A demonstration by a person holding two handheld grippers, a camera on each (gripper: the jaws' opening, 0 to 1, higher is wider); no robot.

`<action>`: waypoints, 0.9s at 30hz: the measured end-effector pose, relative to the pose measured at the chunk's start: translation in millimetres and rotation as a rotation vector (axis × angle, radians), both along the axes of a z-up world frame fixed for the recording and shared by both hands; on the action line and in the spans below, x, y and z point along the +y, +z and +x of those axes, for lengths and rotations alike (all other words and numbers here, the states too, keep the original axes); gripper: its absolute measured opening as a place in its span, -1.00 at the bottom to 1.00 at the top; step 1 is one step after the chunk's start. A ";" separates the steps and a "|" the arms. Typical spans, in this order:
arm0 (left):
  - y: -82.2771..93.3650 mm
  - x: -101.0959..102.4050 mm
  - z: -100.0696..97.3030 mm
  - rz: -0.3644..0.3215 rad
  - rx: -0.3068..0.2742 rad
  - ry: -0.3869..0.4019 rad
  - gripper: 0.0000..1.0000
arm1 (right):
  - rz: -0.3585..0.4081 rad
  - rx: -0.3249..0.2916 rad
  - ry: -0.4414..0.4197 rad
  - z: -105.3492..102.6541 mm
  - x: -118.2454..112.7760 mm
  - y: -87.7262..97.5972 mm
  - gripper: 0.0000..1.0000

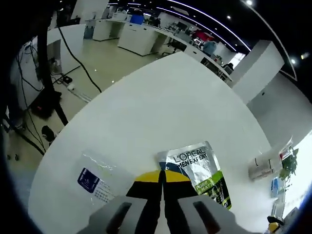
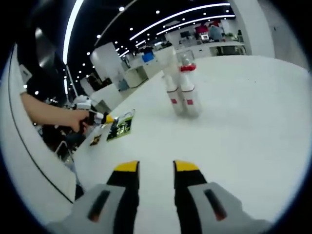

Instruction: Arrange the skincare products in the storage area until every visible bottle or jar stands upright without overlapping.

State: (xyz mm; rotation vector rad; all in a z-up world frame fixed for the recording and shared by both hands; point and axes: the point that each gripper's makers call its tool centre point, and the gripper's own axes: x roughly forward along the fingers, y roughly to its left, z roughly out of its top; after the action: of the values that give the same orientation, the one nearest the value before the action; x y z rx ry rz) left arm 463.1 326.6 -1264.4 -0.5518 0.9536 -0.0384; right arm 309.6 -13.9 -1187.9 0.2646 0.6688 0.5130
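Two white bottles with red bands [image 2: 183, 95] stand upright side by side on the white table [image 2: 243, 122], well ahead of my open right gripper [image 2: 156, 166], which holds nothing. The same bottles [image 1: 265, 165] appear at the right of the left gripper view. A silver L'Oreal sachet [image 1: 195, 168] lies flat just past my left gripper [image 1: 162, 176], whose yellow-tipped jaws are pressed together. A clear sachet with a blue label [image 1: 95, 178] lies to its left. In the right gripper view, a hand holds the left gripper [image 2: 100, 118] by the silver sachet [image 2: 122, 125].
The table edge [image 1: 73, 122] curves away to the left, with floor, cables and a stand below it. Office desks stand beyond [image 1: 141, 36]. A person's forearm [image 2: 46, 112] reaches in from the left of the right gripper view. A potted plant [image 1: 288, 163] sits past the bottles.
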 end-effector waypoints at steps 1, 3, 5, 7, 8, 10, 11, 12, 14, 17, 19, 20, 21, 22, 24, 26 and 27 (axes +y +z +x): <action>2.4 -2.0 -0.1 -0.008 -0.007 -0.008 -1.00 | -0.001 0.002 0.002 -0.3 0.2 -0.8 -0.50; 4.6 -5.8 -0.2 -0.028 -0.014 -0.022 -1.00 | -0.001 0.005 0.007 -0.5 1.6 -1.6 -0.51; 8.2 -10.6 -1.7 -0.057 -0.027 -0.041 -1.00 | 0.005 0.003 0.009 0.1 3.3 -1.8 -0.51; 14.6 -13.9 -2.9 -0.078 -0.044 -0.047 -1.00 | 0.006 0.006 0.014 0.2 5.9 -3.3 -0.51; 20.9 -18.6 -1.8 -0.105 -0.066 -0.056 -1.00 | 0.012 0.005 0.018 0.2 7.9 -2.8 -0.51; 31.4 -26.7 -2.1 -0.130 -0.094 -0.093 -1.00 | 0.026 0.000 0.028 1.1 13.4 -1.3 -0.51; 35.0 -29.2 -2.6 -0.132 -0.103 -0.101 -1.00 | 0.031 -0.002 0.034 1.5 15.9 -0.7 -0.51; 41.5 -35.9 -4.3 -0.146 -0.121 -0.134 -1.00 | 0.045 -0.013 0.049 3.6 21.6 1.4 -0.50; 51.2 -42.7 -9.9 -0.153 -0.134 -0.152 -1.00 | 0.064 -0.018 0.061 7.4 28.4 2.5 -0.48; 59.8 -54.0 -18.1 -0.195 -0.140 -0.171 -1.00 | 0.103 -0.017 0.101 17.2 46.7 3.6 -0.41; 63.5 -59.6 -23.5 -0.207 -0.142 -0.190 -1.00 | 0.125 -0.024 0.122 23.3 57.2 5.7 -0.36; 64.9 -61.1 -24.7 -0.213 -0.146 -0.192 -1.00 | 0.145 -0.012 0.144 27.8 67.6 6.5 -0.33; 67.6 -66.3 -29.8 -0.231 -0.145 -0.195 -1.00 | 0.146 -0.010 0.151 30.4 71.8 6.6 -0.30; 68.4 -69.0 -32.5 -0.239 -0.143 -0.200 -1.00 | 0.147 -0.010 0.156 31.8 74.1 6.7 -0.26; 69.0 -73.3 -37.2 -0.244 -0.145 -0.203 -1.00 | 0.141 -0.005 0.193 35.6 85.4 6.7 -0.18; 69.5 -78.2 -40.4 -0.265 -0.145 -0.199 -1.00 | 0.090 0.003 0.249 36.7 95.4 3.1 -0.05; 69.4 -81.4 -42.0 -0.278 -0.141 -0.193 -1.00 | 0.062 -0.010 0.285 38.7 104.6 3.3 0.04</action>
State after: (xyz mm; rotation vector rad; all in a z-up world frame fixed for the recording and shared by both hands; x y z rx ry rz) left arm 421.1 245.3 -1195.0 -0.7015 0.8662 -0.3835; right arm 348.3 90.6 -1184.6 0.2255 0.6854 0.8077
